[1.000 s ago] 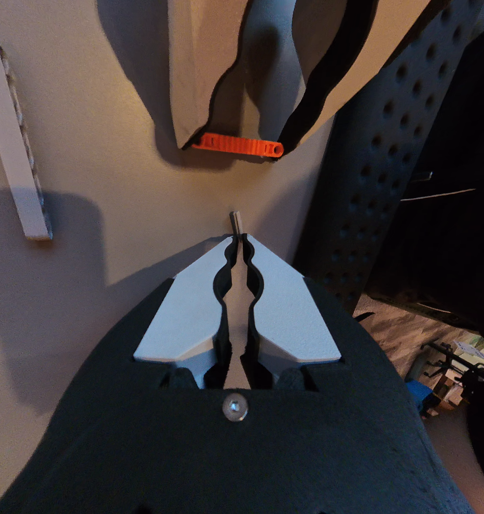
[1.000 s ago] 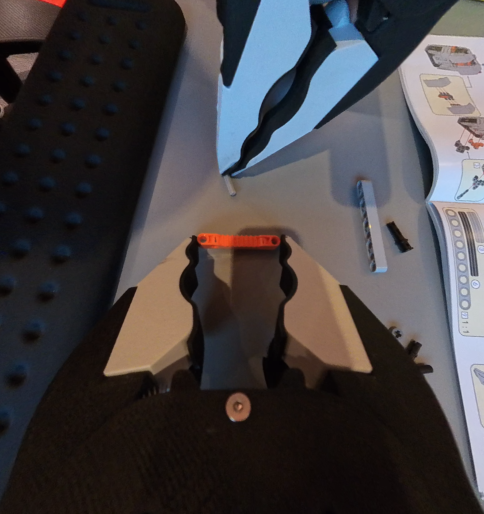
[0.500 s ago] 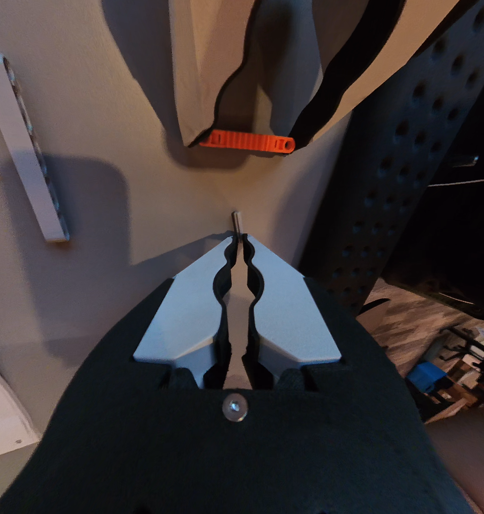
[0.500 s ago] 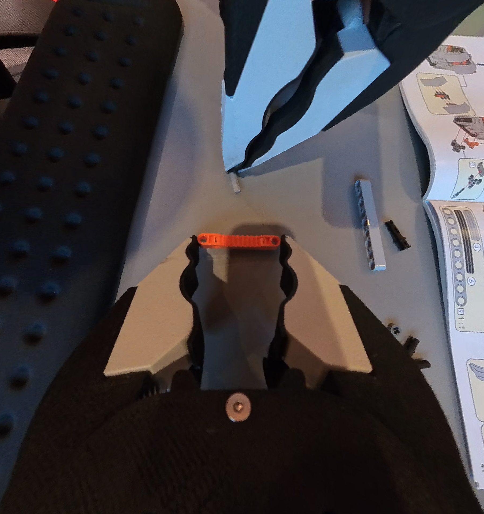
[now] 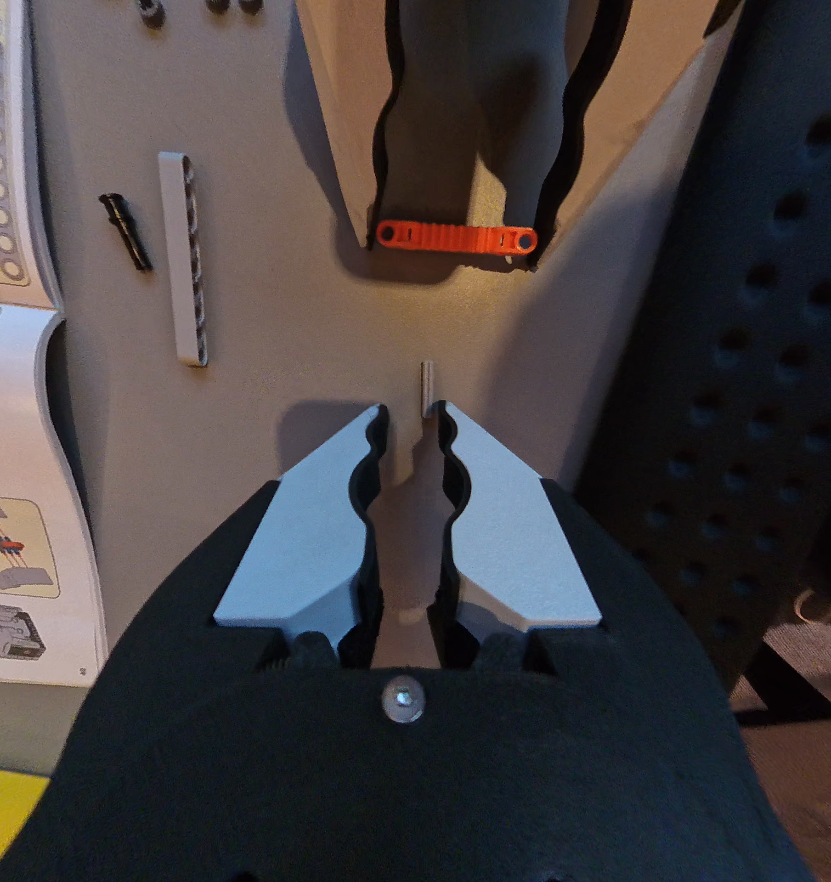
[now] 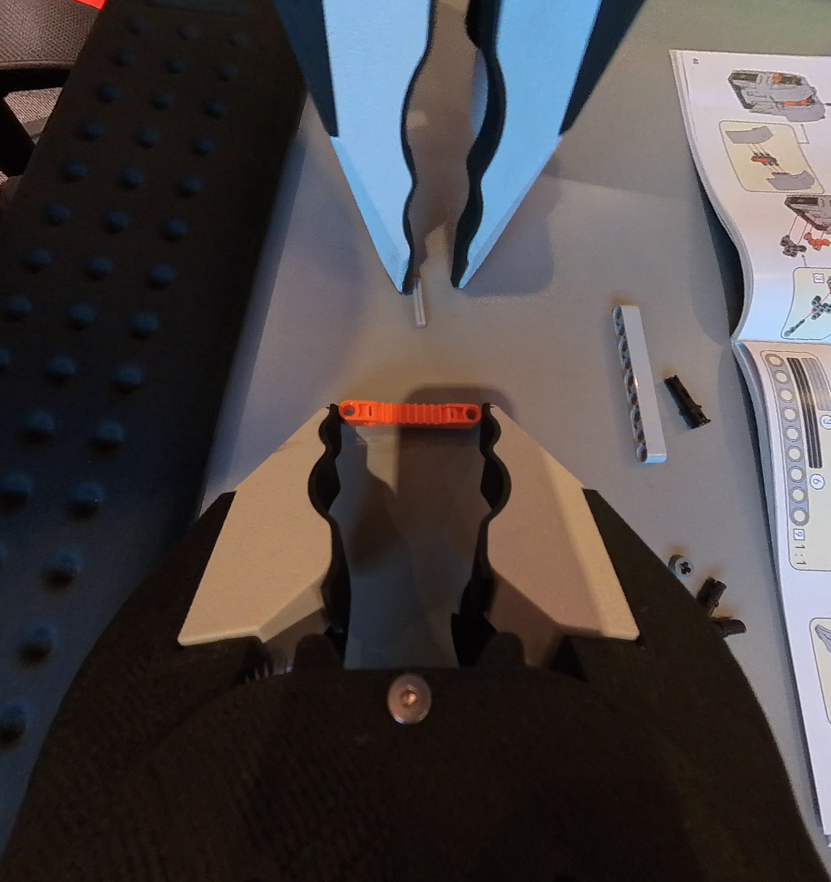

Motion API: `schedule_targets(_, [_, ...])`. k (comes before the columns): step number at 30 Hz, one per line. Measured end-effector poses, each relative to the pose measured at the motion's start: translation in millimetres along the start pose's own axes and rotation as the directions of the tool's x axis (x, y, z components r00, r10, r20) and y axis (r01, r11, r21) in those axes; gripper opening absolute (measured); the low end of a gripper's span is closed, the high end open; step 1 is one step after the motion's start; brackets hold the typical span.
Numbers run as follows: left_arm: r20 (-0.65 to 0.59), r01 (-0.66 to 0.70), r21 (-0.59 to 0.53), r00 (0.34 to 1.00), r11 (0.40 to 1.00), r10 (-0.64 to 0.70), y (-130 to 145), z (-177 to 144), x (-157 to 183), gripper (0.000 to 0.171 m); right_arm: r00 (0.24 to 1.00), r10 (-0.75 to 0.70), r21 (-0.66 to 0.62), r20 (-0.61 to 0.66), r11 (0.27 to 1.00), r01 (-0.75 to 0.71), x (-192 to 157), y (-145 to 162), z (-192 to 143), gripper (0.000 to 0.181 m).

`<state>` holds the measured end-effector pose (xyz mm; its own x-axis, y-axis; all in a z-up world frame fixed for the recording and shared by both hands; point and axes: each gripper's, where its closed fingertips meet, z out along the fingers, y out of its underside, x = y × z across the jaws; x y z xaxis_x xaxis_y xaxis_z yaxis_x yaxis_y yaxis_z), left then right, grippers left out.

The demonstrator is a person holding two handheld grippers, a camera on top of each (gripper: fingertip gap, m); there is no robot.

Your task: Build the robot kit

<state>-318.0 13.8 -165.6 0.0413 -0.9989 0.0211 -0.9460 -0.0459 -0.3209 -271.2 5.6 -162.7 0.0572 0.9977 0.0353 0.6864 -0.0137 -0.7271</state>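
Note:
My left gripper (image 5: pixel 412 409) is open and low over the grey table. A small grey axle (image 5: pixel 426 389) lies on the table just past its fingertips, next to the right-hand one. The axle also shows in the right wrist view (image 6: pixel 420 308), below the left gripper (image 6: pixel 432 285). My right gripper (image 6: pixel 408 411) is shut on an orange toothed beam (image 6: pixel 408 413), held end to end between its fingertips just above the table. The left wrist view shows that beam (image 5: pixel 456 237) straight ahead of the axle.
A long grey holed beam (image 6: pixel 640 384) and a black pin (image 6: pixel 686 400) lie right of the grippers. An open instruction booklet (image 6: pixel 795 286) lies beyond them, with small pins (image 6: pixel 711 592) near it. A black studded panel (image 6: pixel 93 286) borders the table's other side. The grippers' ends are close to 6 cm from one another. The black pin (image 6: pixel 686 400) lies around 8 cm away from my right fingertips. It turns up in the left wrist view (image 5: pixel 127 229) as well.
My left gripper has opened and let go of the grey axle, which now lies on the table. It has also swung to face the right gripper squarely. The right gripper still holds the orange beam.

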Motion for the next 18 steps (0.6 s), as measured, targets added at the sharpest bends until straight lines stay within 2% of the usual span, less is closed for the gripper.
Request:
schedule_targets(5, [0.059, 0.01, 0.093, 0.998, 0.996, -0.016, -1.7, 0.6, 0.7, 0.02, 1.0, 0.007, 0.002, 0.006, 1.0, -0.007, -0.1, 0.3, 0.1, 0.057])
schedule_targets(9, [0.062, 0.012, 0.152, 0.998, 0.988, -0.021, -2.1, 0.4, 1.6, 0.019, 1.0, 0.009, 0.002, 0.008, 1.0, -0.009, -0.3, 0.5, 0.1, 0.057])
schedule_targets(12, [0.066, -0.006, 0.187, 0.998, 0.982, -0.007, -5.3, 1.3, 3.3, 0.011, 1.0, 0.011, 0.002, 0.009, 1.0, -0.012, -0.4, 0.6, 0.1, 0.057])
schedule_targets(13, [0.079, -0.014, 0.193, 0.997, 0.981, -0.001, -6.4, 1.8, 3.1, 0.002, 1.0, 0.01, 0.003, 0.009, 1.0, -0.01, -0.5, 0.6, 0.0, 0.057])
schedule_targets(18, [0.142, -0.094, 0.157, 0.987, 0.983, 0.072, -7.3, 2.1, 3.6, 0.0, 1.0, -0.02, 0.013, 0.001, 1.0, 0.02, -0.4, -0.7, -0.7, 0.057])
